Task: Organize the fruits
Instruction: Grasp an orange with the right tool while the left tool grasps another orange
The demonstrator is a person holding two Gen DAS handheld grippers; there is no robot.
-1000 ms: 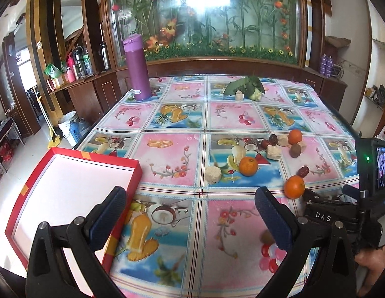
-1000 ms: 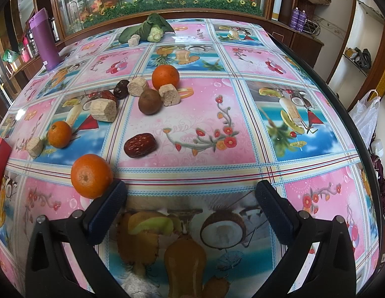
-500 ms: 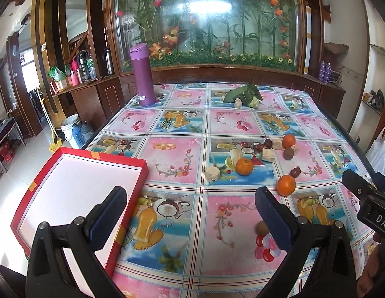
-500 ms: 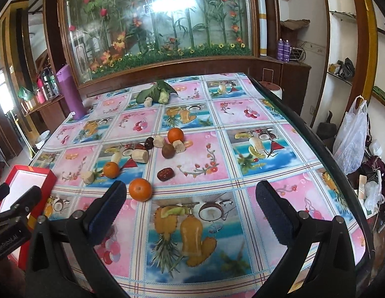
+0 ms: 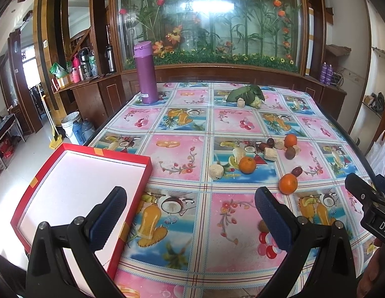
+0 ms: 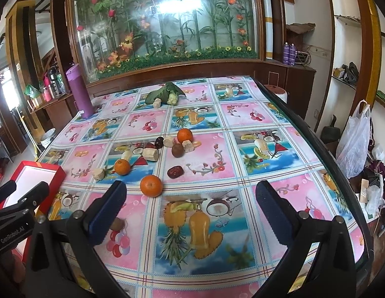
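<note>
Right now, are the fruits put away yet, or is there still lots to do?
Nothing looks done yet. The red box holds no fruit. Both grippers, left and right, are open and hold nothing. Still left: three oranges, the dates and the other pieces, all loose on the table.

Bright daylight, heavy fisheye bend on both views

Big white glare blob on the glass panel (image 5: 207,6), window (image 5: 30,69) at far left blown out, tabletop (image 5: 182,124) evenly lit with soft shadows, edges curve into dark corners, center's sharp.
</note>
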